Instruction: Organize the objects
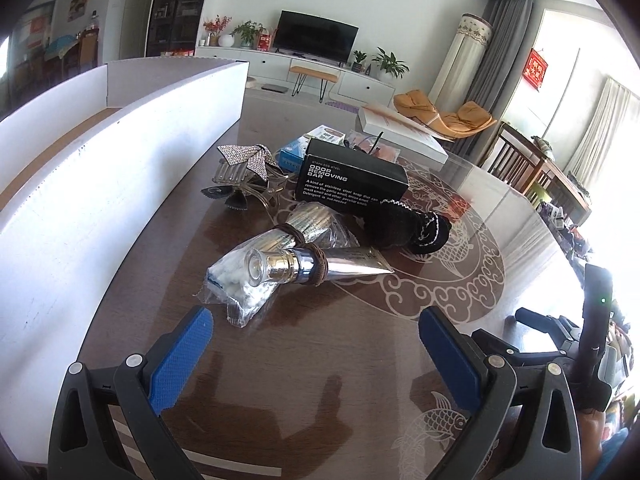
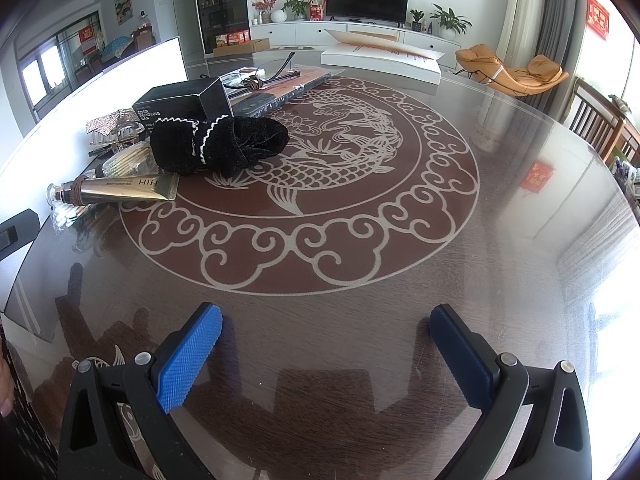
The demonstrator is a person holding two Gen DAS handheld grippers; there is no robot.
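While both pairs of blue-padded fingers were held wide apart with nothing between them, the left gripper (image 1: 316, 332) was poised low over the worktop (image 1: 340, 360), the cluttered things lying just ahead. A bag of cotton swabs (image 1: 236, 284) was seen nearest, toward 11 o'clock, with a silver tube (image 1: 320, 266) laid across it. Beyond these, at 12 o'clock, a black velvet pouch (image 1: 404, 226), a black box (image 1: 352, 180) and a rhinestone hair clip (image 1: 250, 168) were found. A white carton (image 1: 100, 184) stood at 10 o'clock. The right gripper (image 2: 326, 338) was kept over bare worktop, the pile lying well apart at 10 o'clock.
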